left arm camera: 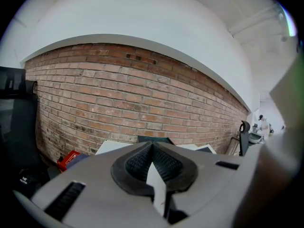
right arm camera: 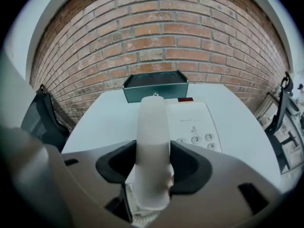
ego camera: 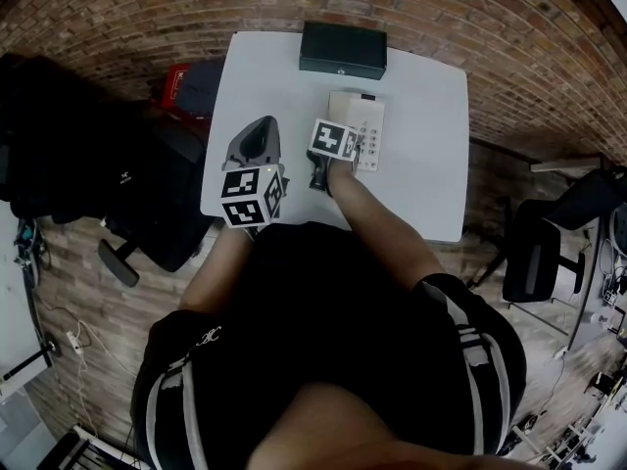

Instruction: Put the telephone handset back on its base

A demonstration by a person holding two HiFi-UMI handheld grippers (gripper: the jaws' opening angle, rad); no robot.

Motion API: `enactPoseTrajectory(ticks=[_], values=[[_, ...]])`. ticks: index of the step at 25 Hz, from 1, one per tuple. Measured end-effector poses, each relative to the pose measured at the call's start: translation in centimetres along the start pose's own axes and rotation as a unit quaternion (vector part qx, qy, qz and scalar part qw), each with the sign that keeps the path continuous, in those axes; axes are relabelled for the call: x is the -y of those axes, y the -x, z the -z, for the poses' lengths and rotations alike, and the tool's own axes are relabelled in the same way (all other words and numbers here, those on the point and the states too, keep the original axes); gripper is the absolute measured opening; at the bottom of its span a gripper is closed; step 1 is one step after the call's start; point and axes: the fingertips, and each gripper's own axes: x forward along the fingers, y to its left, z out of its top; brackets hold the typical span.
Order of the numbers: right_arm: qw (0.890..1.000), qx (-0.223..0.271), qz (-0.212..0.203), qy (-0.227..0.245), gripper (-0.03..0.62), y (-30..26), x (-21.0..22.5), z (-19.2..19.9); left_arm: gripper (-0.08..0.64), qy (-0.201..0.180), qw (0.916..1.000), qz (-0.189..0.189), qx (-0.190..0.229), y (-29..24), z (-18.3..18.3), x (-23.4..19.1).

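Left hand-held gripper (left arm camera: 153, 148) nearest, to the left of the cream plastic telephone base (ego camera: 370, 123) and well apart from it, over the white tabletop (ego camera: 421, 174). Ribbed black pads (left arm camera: 137, 165) brought together at the tips, nothing between them.

Right hand-held gripper (right arm camera: 153, 169) next, just in front of the telephone base. Jaws spread wide yet clamped from both sides on the near end of a long white plastic handset (right arm camera: 152, 137). Handset stretched away along the left side of the telephone base, in line with it, far end reaching toward the back edge. Seated in the cradle or a little above it: cannot tell. Round number keys (right arm camera: 195, 139) showing uncovered on the right half of the telephone base.

Beyond the telephone base, at the far edge of the tabletop, a dark green rectangular metal box (right arm camera: 156, 85), close behind but not touching. Far to the left of the telephone base, off the tabletop and lower down, a flat red object (ego camera: 174, 81) and a black office chair (ego camera: 147, 213). Farthest behind the telephone base, a red-brown brick wall (right arm camera: 156, 27).
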Motion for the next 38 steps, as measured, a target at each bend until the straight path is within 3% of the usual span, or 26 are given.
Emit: enactPoseTrajectory(ticks=[8,12,18,21,23,25,34,36,38], values=[[1.000,0.006,0.018,0.021,0.199,-0.2,0.3,0.2,0.002,-0.002,1.0000,-0.003,-0.001,0.4,0.3,0.0],[1.000,0.006,-0.007,0.015,0.226,-0.3,-0.2,0.3,0.002,-0.003,1.0000,0.000,-0.001,0.5,0.4,-0.1],[0.993,0.104,-0.039,0.026,0.252,3.0,-0.1,-2.9,0.002,-0.004,0.9999,0.010,0.000,0.1,0.2,0.3],[0.982,0.165,-0.091,0.015,0.242,5.8,-0.7,-5.2,0.000,-0.006,0.9998,0.019,0.001,-0.4,0.1,0.8],[0.972,0.202,-0.118,0.000,0.069,7.9,-0.9,-6.7,0.002,-0.006,0.9997,0.023,0.003,-0.8,0.1,1.1],[0.960,0.249,-0.127,0.002,0.018,10.5,-0.8,-8.7,0.002,-0.005,0.9996,0.027,0.004,-1.1,-0.1,1.4],[0.886,0.451,-0.094,0.057,-0.003,23.2,4.2,-15.5,0.002,-0.014,0.9980,0.060,0.014,-2.8,-1.6,4.3],[0.877,0.466,-0.107,0.055,-0.003,24.7,5.3,-15.8,0.002,-0.017,0.9975,0.067,0.016,-3.1,-1.9,4.9],[0.875,0.468,-0.108,0.054,-0.003,25.3,6.4,-15.5,0.002,-0.021,0.9969,0.074,0.016,-3.3,-2.1,5.6]])
